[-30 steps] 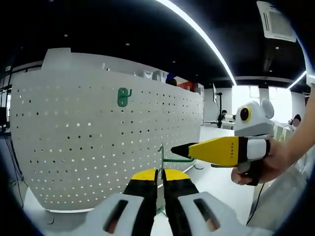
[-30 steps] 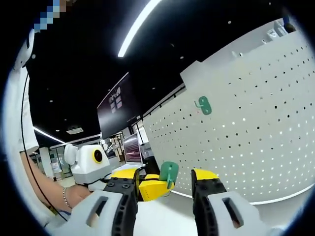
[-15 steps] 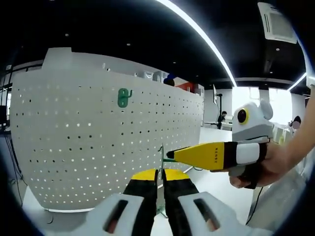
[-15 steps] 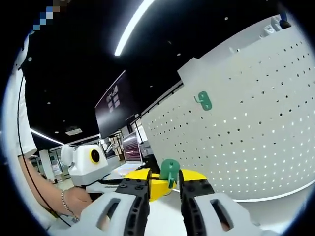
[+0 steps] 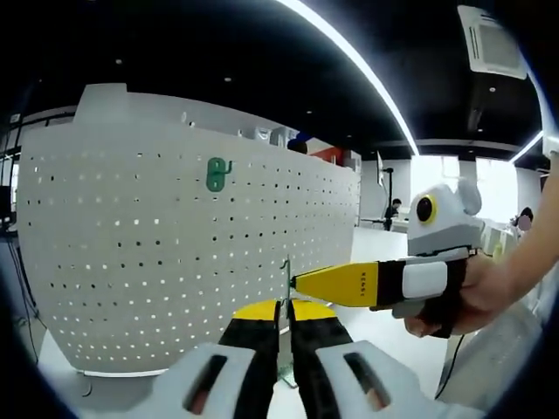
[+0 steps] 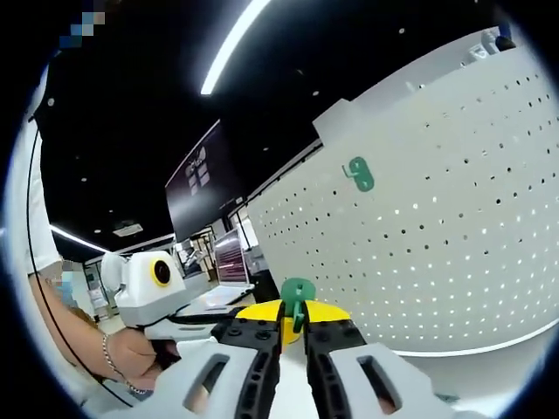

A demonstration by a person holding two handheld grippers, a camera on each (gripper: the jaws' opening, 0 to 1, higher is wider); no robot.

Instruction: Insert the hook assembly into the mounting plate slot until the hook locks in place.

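The white perforated mounting plate (image 5: pixel 188 244) stood upright and served as the landmark. One green hook (image 5: pixel 217 173) was already seated on its upper face, also seen from the right gripper view (image 6: pixel 358 173).

Left gripper (image 5: pixel 284 325): jaws clenched nearly together in front of the plate's lower edge, gripping a thin upright piece, the hook assembly (image 5: pixel 286 279), seen edge-on. Its shape was hard to make out; the lower part was hidden between the jaws.

Right gripper (image 6: pixel 293 336): jaws pinched onto the same assembly's green part (image 6: pixel 297 297), just in front of the plate's lower half. Only the rounded green top cleared the jaw tips; the rest was covered. In the left gripper view this gripper (image 5: pixel 301 281) reached in from the side away from the plate, its yellow tip meeting the thin piece.

The assembly sat near the plate but apart from it; whether any part touched the holes could not be told. A hand (image 5: pixel 476 297) held the right gripper, wrist cut off at the view's edge.
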